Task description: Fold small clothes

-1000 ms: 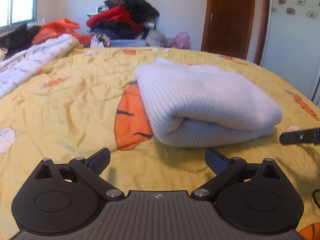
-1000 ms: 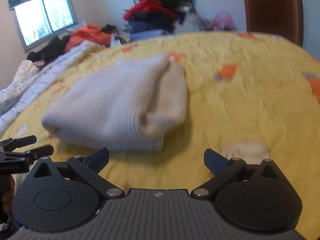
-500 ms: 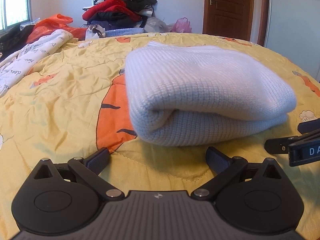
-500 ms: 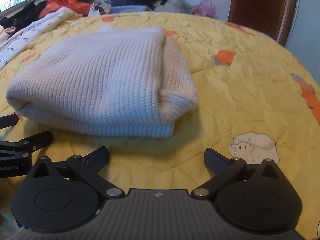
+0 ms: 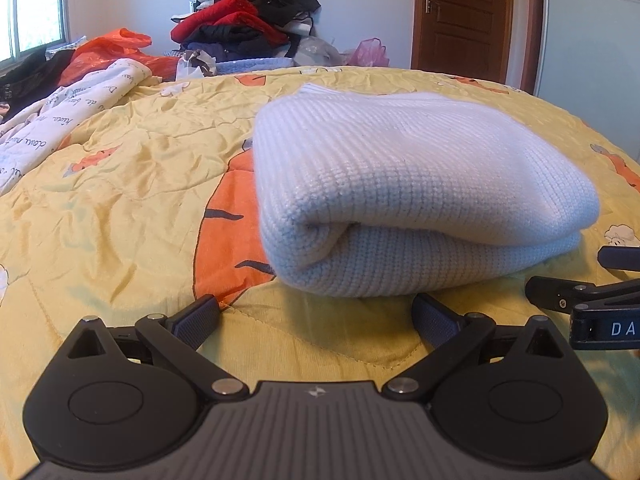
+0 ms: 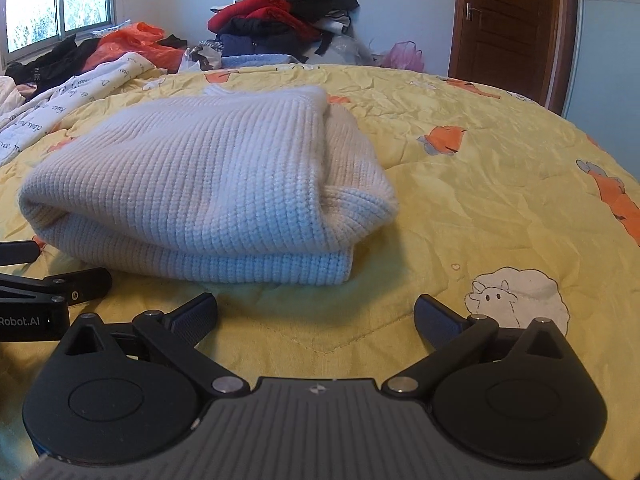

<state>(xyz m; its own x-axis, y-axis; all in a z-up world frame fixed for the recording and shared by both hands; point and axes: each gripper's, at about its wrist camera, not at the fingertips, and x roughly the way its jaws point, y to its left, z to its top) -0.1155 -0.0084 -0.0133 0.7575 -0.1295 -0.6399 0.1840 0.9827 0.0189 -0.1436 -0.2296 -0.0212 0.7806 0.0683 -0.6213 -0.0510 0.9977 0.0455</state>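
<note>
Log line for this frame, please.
sweater: folded on quilt | left gripper: open, empty | right gripper: open, empty

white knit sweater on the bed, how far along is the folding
The white knit sweater already lies folded into a thick, layered bundle on the yellow cartoon-print quilt. Nothing is in hand: the left gripper and right gripper are both open and empty, just short of its near edge. What's left may only be tidying or moving it.

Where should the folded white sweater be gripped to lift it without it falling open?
Probably grip the sweater at its rounded near fold, coming in low from the front along the yellow quilt. Both layers meet there; the left tool is open, facing it.
</note>
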